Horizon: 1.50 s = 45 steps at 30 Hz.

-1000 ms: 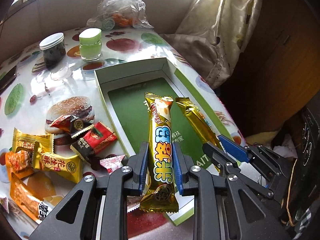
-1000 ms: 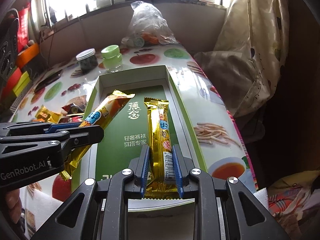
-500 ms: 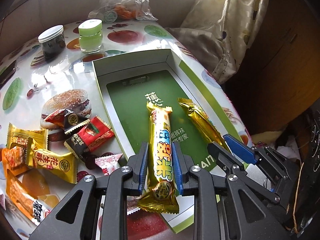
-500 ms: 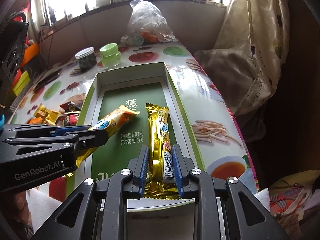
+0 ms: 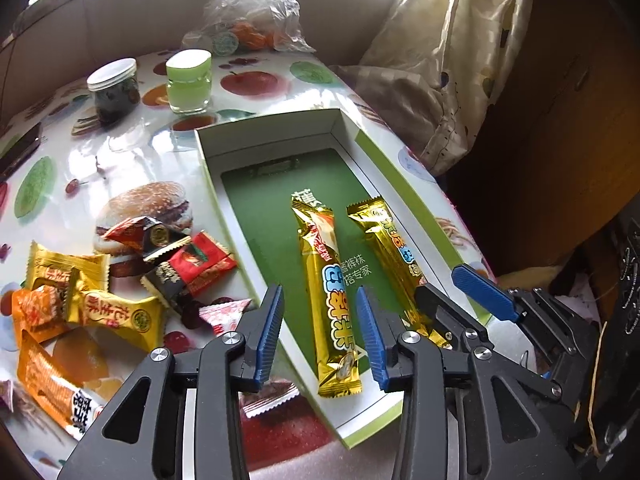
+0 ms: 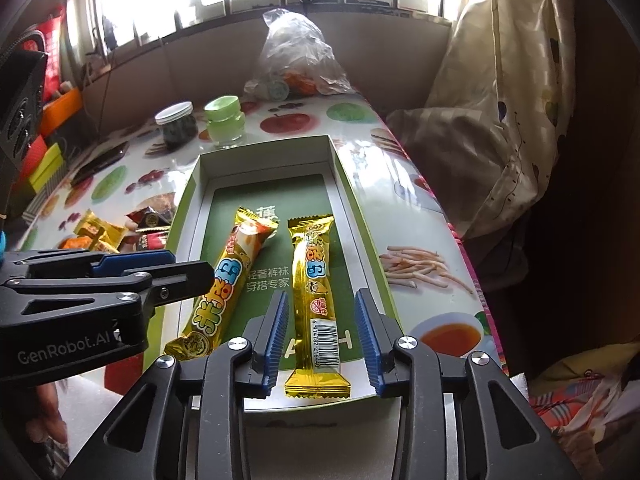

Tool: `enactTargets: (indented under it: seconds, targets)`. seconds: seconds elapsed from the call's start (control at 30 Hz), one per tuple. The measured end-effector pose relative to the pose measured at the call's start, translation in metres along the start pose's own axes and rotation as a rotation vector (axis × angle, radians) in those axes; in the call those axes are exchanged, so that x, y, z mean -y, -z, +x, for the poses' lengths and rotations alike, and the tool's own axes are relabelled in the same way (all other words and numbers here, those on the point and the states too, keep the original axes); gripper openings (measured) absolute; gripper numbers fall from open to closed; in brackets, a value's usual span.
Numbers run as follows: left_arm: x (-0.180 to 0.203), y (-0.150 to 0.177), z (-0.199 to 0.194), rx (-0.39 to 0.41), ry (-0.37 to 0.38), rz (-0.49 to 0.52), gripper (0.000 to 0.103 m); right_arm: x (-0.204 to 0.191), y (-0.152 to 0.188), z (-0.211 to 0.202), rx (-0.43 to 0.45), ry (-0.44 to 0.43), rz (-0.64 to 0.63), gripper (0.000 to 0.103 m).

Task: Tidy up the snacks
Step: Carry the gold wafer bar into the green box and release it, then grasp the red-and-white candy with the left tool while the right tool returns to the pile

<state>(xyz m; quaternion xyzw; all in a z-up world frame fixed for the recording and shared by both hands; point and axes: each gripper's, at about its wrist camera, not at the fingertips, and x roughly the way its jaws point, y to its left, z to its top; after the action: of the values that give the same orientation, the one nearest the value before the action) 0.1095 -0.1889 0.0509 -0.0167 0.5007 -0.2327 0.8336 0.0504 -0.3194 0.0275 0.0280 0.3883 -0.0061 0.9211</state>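
Two long gold snack bars lie side by side in the open green box [image 5: 276, 132] [image 6: 192, 188]. My left gripper [image 5: 320, 334] is open, its fingers on either side of the left bar [image 5: 326, 292], which rests on the box floor. My right gripper [image 6: 322, 338] is open around the near end of the right bar [image 6: 314, 292]. The left bar also shows in the right wrist view [image 6: 226, 284], and the right bar in the left wrist view [image 5: 394, 256]. Several small wrapped snacks [image 5: 120, 308] lie loose on the table left of the box.
A dark jar [image 5: 114, 90] and a green jar [image 5: 188, 80] stand behind the box. A clear plastic bag [image 5: 252, 12] sits at the far table edge. A curtain and cushion [image 6: 480, 140] lie right of the table. The table's right edge runs close to the box.
Both grippers have opened and let go of their bars. The two bars now lie on the box floor.
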Motion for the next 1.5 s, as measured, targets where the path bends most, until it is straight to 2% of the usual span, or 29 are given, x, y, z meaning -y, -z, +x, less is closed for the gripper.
enactTargets:
  seconds: [0.23, 0.57, 0.67, 1.13, 1.27, 1.37, 1.5]
  targets:
    - [-0.019, 0.013, -0.032, 0.053, -0.007, -0.031, 0.040, -0.015, -0.003, -0.017, 0.033, -0.010, -0.011, 0.039]
    - [-0.077, 0.044, -0.075, 0.118, -0.093, -0.146, 0.043, -0.066, -0.008, -0.031, 0.074, -0.101, -0.091, 0.041]
    - [-0.098, 0.054, -0.086, 0.127, -0.122, -0.182, 0.057, -0.084, -0.008, -0.030, 0.073, -0.136, -0.115, 0.041]
    - [-0.195, 0.098, -0.124, 0.158, -0.252, -0.373, 0.057, -0.165, -0.001, -0.013, 0.031, -0.321, -0.236, 0.053]
    - [-0.219, 0.107, -0.128, 0.157, -0.273, -0.430, 0.057, -0.185, 0.000, -0.001, -0.002, -0.376, -0.276, 0.057]
    - [-0.234, 0.114, -0.132, 0.157, -0.287, -0.462, 0.057, -0.199, 0.000, 0.008, -0.043, -0.452, -0.290, 0.057]
    - [-0.253, 0.120, -0.134, 0.160, -0.303, -0.512, 0.057, -0.214, 0.001, 0.019, -0.075, -0.479, -0.321, 0.058]
